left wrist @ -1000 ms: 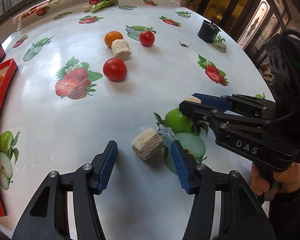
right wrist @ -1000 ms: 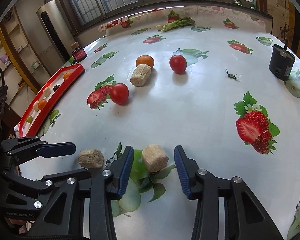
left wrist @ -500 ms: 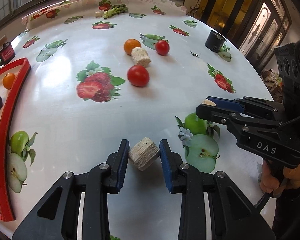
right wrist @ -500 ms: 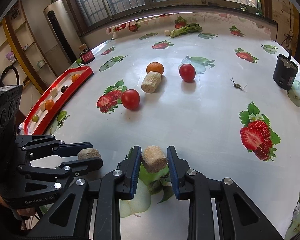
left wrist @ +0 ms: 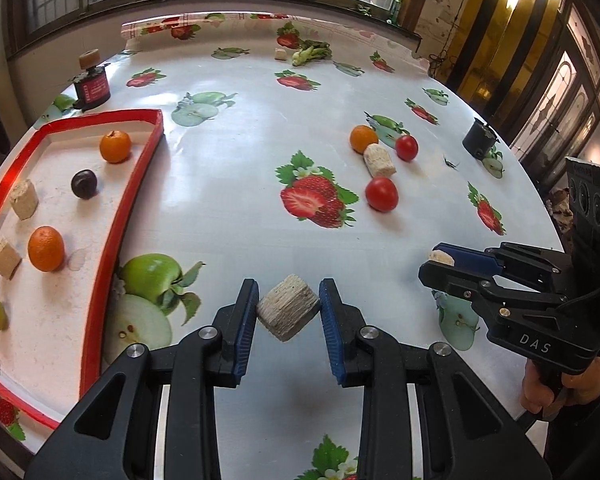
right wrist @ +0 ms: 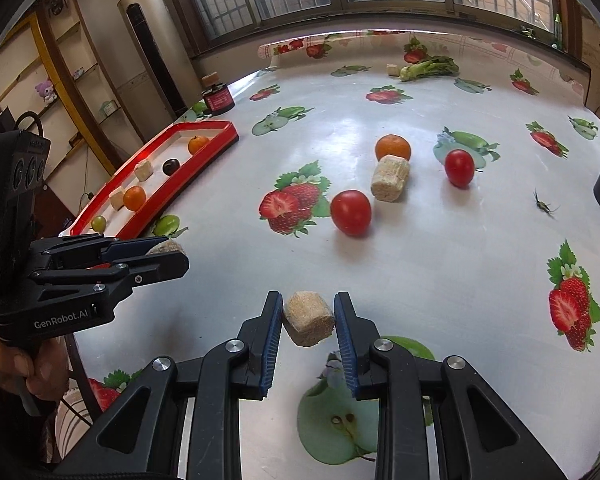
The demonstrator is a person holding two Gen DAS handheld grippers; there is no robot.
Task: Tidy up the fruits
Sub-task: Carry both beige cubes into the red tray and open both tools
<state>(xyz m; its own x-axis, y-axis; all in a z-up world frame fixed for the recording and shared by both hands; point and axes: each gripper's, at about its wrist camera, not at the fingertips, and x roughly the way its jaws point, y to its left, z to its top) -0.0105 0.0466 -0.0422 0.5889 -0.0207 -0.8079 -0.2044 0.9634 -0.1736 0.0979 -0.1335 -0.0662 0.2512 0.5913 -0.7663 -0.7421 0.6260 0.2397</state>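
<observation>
My left gripper (left wrist: 288, 312) is shut on a beige fibrous chunk (left wrist: 287, 313) and holds it above the table. My right gripper (right wrist: 308, 320) is shut on a second beige chunk (right wrist: 309, 323), also lifted. Each gripper shows from the side in the other's view, the right one (left wrist: 440, 266) and the left one (right wrist: 168, 254). On the table lie two red tomatoes (left wrist: 381, 194) (left wrist: 406, 147), an orange (left wrist: 363, 139) and a third beige chunk (left wrist: 378, 159). The red-rimmed tray (left wrist: 128, 200) at left holds two oranges, a dark plum, a green grape and two beige chunks.
A dark red jar (left wrist: 92, 88) stands behind the tray. A black cup (left wrist: 478, 143) stands at the far right. A green vegetable (left wrist: 312, 53) and a small beige piece lie at the table's back edge. A small insect-like thing (right wrist: 544, 205) lies near the cup.
Both grippers closed on their beige chunks and lifted them off the table. The left gripper swung left, bringing the red tray into view.
</observation>
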